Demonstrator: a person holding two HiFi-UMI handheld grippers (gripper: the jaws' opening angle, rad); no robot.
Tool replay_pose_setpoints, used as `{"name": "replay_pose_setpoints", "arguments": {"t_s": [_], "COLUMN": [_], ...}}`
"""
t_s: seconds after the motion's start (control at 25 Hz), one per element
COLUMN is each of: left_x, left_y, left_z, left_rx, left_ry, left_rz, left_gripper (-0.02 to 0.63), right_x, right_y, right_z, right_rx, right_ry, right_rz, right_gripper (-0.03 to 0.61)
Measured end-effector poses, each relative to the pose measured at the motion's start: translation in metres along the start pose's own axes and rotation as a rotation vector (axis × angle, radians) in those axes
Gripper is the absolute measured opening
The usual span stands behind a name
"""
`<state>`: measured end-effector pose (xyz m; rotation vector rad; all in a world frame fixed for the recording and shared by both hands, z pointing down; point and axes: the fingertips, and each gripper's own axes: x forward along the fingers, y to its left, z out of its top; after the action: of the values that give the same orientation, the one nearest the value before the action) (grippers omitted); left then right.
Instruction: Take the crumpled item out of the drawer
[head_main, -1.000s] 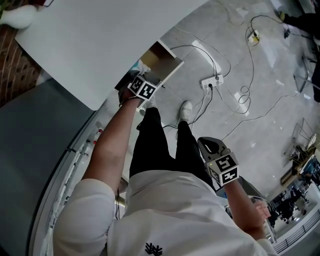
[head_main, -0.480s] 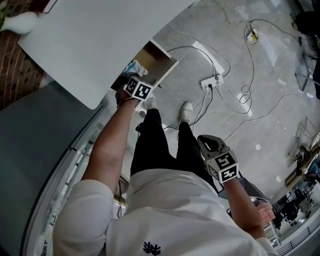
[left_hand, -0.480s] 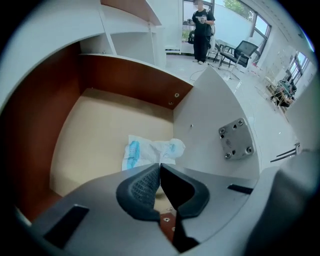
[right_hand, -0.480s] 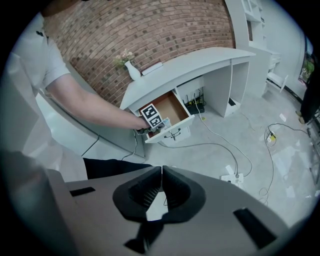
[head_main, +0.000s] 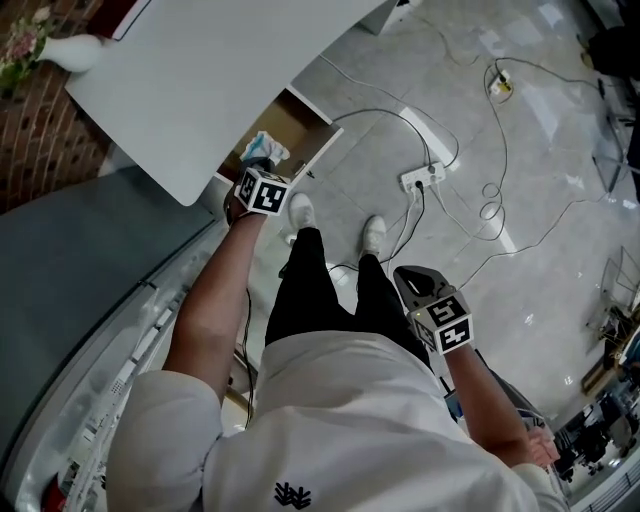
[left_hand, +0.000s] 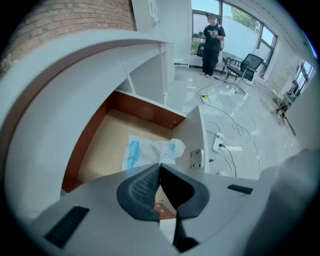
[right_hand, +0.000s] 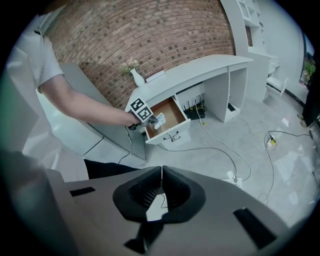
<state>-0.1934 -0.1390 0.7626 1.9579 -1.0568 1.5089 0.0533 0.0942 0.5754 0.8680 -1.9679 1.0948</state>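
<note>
The white-and-blue crumpled wrapper (left_hand: 150, 149) lies on the floor of the open drawer (left_hand: 97, 150) under the white bench (head_main: 200, 80). The left gripper (left_hand: 160, 166) has its fingers pressed together, tips right at the wrapper's near edge (whether they pinch it, I cannot tell). The right gripper (right_hand: 161, 171) hangs well apart over the floor, fingers closed on nothing.

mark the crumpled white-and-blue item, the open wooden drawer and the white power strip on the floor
crumpled white-and-blue item (left_hand: 152, 150), left gripper view, its white middle.
open wooden drawer (left_hand: 102, 145), left gripper view, bare bottom panel.
white power strip (head_main: 422, 178), head view, middle of its body.
</note>
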Motion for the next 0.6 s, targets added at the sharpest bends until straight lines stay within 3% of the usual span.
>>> {"name": "replay_pose_setpoints", "arguments": {"t_s": [0.6], "left_x": [-0.203], "left_y": [-0.107], "left_z": [0.036], "left_rx": [-0.074], "left_ry": [-0.173], "left_rz": [-0.057], "left_gripper": [0.025], "right_x": [-0.1], "right_y": [-0.05], "right_z": [-0.044], "right_rx": [-0.14], "right_ry": [-0.086], "right_rz": [0.012], "right_gripper": [0.029]}}
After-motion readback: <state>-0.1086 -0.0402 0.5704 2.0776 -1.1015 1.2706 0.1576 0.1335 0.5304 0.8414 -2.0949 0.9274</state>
